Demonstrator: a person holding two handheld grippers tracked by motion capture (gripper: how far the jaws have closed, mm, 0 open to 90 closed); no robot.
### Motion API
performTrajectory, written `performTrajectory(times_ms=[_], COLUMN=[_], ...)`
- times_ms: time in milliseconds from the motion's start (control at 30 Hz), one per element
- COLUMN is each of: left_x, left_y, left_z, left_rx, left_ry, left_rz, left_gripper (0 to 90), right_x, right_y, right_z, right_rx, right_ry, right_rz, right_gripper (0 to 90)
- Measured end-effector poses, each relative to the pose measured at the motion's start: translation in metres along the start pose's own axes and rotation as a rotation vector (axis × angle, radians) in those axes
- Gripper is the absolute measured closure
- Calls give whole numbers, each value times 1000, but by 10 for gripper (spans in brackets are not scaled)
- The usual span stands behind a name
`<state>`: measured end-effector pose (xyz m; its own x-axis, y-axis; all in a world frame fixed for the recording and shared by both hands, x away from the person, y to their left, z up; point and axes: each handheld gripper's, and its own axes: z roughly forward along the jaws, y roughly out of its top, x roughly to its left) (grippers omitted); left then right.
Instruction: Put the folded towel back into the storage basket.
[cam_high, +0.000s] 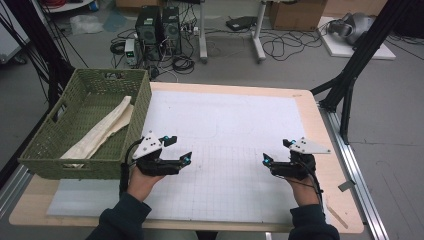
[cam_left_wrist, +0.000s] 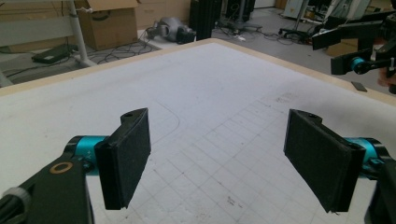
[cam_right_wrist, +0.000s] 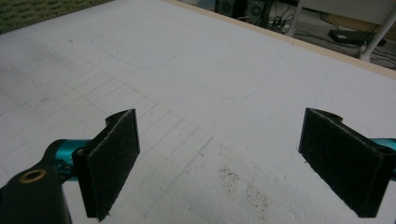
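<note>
Two grippers agape, cloth (cam_high: 102, 128) in basket (cam_high: 45, 150) beside left gripper (cam_high: 177, 149)

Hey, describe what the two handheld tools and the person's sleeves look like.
Both are black. The left tool and right tool each carry a grey three-cornered plate on top, turquoise joints, and two flat jaws faced with dark, felt-like pads. A brass-coloured ring sits on the left tool's body. A black cable trails from the right tool. The person wears dark sleeves.
</note>
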<state>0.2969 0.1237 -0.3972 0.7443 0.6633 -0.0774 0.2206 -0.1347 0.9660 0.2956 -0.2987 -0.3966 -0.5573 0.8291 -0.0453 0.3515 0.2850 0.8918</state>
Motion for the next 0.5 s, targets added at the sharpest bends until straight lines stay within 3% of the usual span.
performTrajectory(times_ms=[500], left_x=[2], left_y=[-1], left_z=[0], left_rx=[5], left_ry=[12], left_rz=[-4], left_gripper=[233], right_x=[1], right_y=[0], right_z=[1], right_rx=[4], right_ry=[-1], right_rz=[-8], right_gripper=[117])
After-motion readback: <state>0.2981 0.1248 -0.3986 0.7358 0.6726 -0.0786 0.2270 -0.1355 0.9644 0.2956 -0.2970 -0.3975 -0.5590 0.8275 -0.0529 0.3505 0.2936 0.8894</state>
